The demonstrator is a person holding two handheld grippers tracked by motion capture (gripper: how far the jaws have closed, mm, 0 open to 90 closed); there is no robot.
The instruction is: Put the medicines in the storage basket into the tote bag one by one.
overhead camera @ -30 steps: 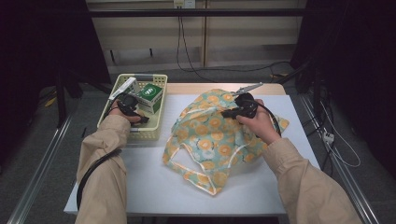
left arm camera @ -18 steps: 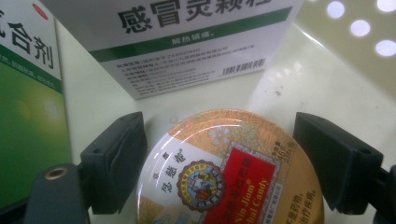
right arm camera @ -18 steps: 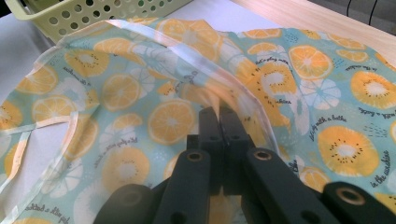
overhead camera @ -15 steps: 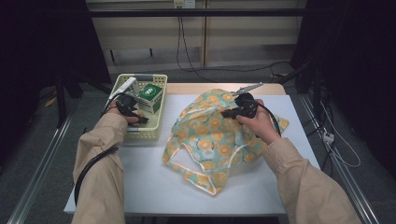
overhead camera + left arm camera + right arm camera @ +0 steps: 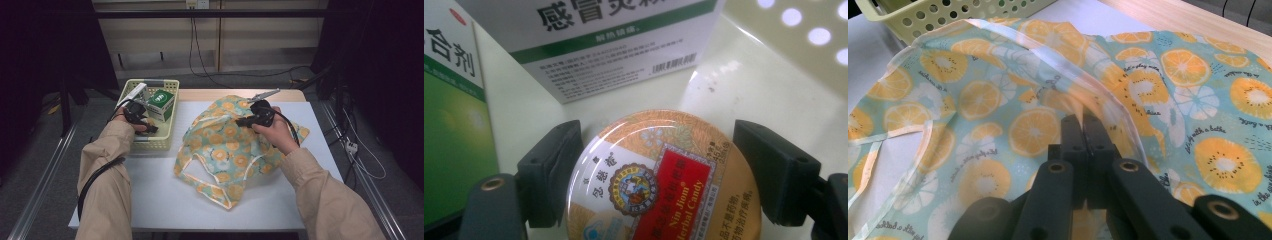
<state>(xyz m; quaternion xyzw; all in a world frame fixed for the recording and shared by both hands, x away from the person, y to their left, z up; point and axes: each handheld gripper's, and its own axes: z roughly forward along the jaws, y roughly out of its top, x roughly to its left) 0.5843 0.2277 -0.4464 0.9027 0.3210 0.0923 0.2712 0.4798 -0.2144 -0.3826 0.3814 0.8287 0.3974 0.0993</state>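
A round gold candy tin (image 5: 659, 190) with a red label lies on the floor of the yellow basket (image 5: 150, 145). My left gripper (image 5: 659, 145) reaches into that basket (image 5: 774, 75). Its jaws have just been closing, and both pads now touch the tin's sides. In the high view the left gripper (image 5: 142, 124) sits low at the basket's near end. A teal cloth bag (image 5: 225, 150) printed with orange slices lies spread on the white table. My right gripper (image 5: 1083, 122) is shut on the bag's (image 5: 1198, 100) trimmed rim and holds it raised; in the high view the right gripper (image 5: 242, 120) is over the bag's far part.
A green and white box (image 5: 161, 103) and a white box (image 5: 134, 93) stand in the basket, close behind the tin; the white box (image 5: 614, 45) and green one (image 5: 449, 125) crowd the left gripper. The bag's handles (image 5: 200, 175) trail toward the table's near edge.
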